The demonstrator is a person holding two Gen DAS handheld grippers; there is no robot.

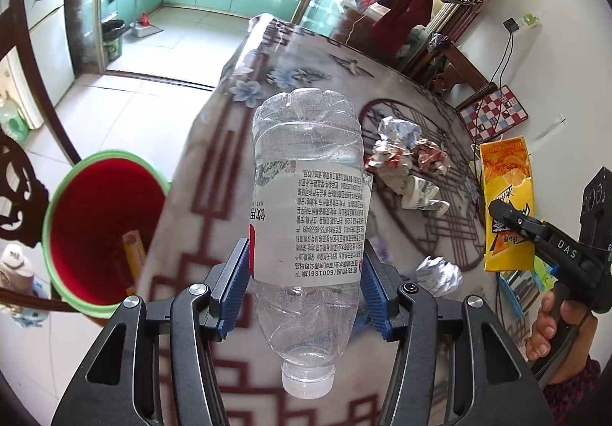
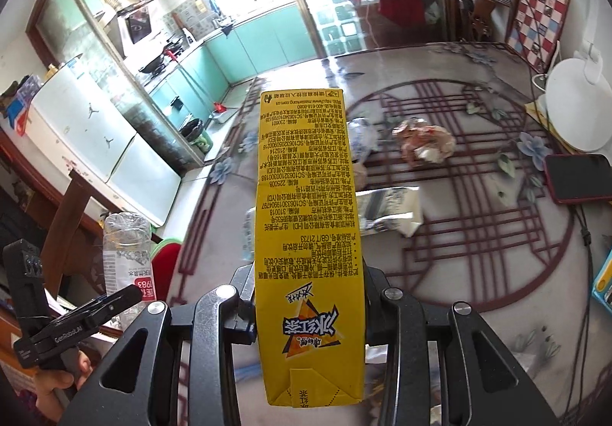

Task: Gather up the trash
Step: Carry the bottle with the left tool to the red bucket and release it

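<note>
My left gripper (image 1: 306, 273) is shut on a clear plastic bottle (image 1: 308, 211) with a white label, cap toward the camera, held over the table's left edge. A red bin with a green rim (image 1: 95, 227) stands on the floor to its left, with a yellow carton inside. My right gripper (image 2: 308, 296) is shut on a yellow drink carton (image 2: 308, 234), held above the table. That carton (image 1: 507, 196) and right gripper (image 1: 508, 213) also show at the right of the left wrist view. Crumpled paper (image 1: 401, 154) and a white wad (image 1: 440, 275) lie on the table.
The table (image 2: 478, 234) has a floral cloth with a red lattice pattern. On it lie a flattened wrapper (image 2: 390, 208), crumpled paper (image 2: 424, 142), a dark phone (image 2: 579, 177) and a white round lamp base (image 2: 577, 104). A dark wooden chair (image 1: 26, 165) stands left of the bin.
</note>
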